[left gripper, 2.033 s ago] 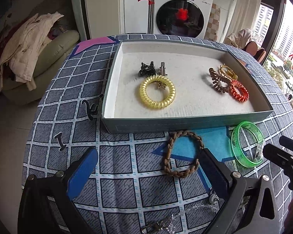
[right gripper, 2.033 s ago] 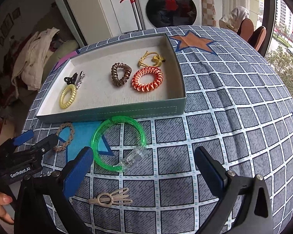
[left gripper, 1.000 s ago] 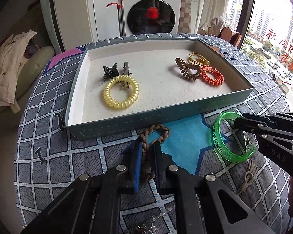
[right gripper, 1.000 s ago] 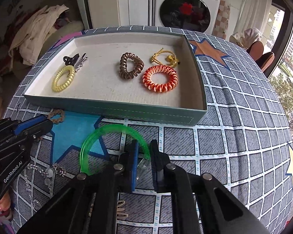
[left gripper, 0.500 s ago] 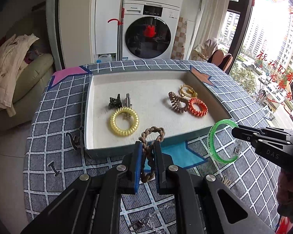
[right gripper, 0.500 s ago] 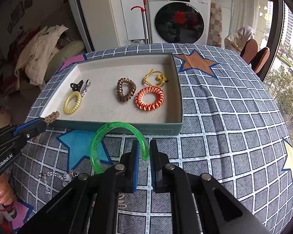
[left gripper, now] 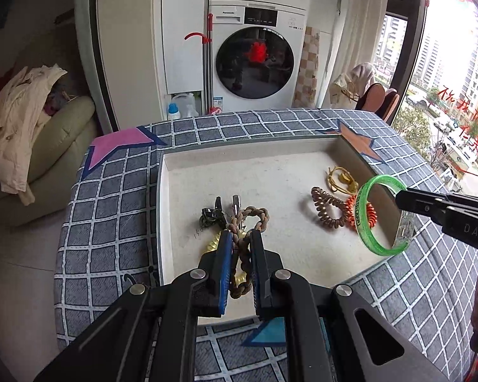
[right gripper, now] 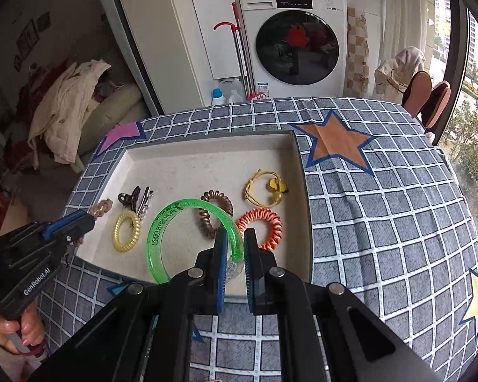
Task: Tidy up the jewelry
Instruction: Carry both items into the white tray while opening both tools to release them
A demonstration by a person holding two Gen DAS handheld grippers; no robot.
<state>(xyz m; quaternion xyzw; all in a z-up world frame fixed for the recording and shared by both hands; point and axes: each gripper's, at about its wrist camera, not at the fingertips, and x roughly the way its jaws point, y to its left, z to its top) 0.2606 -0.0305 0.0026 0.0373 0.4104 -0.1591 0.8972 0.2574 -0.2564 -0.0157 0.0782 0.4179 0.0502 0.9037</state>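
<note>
Both tongs hung over the tray (right gripper: 207,159) — left tongs (left gripper: 240,245) pinching the brown braid (left gripper: 248,219), right tongs (right gripper: 231,243) pinching the green bangle (right gripper: 188,222) — each best lowered onto bare tray floor, then let go.

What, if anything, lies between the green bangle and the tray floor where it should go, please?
The orange coil and brown coil lie in the tray beneath the green bangle held by the right gripper; bare floor shows left of them.

a home: washing machine (left gripper: 255,60), sofa (left gripper: 60,137), clothes (left gripper: 16,121).
</note>
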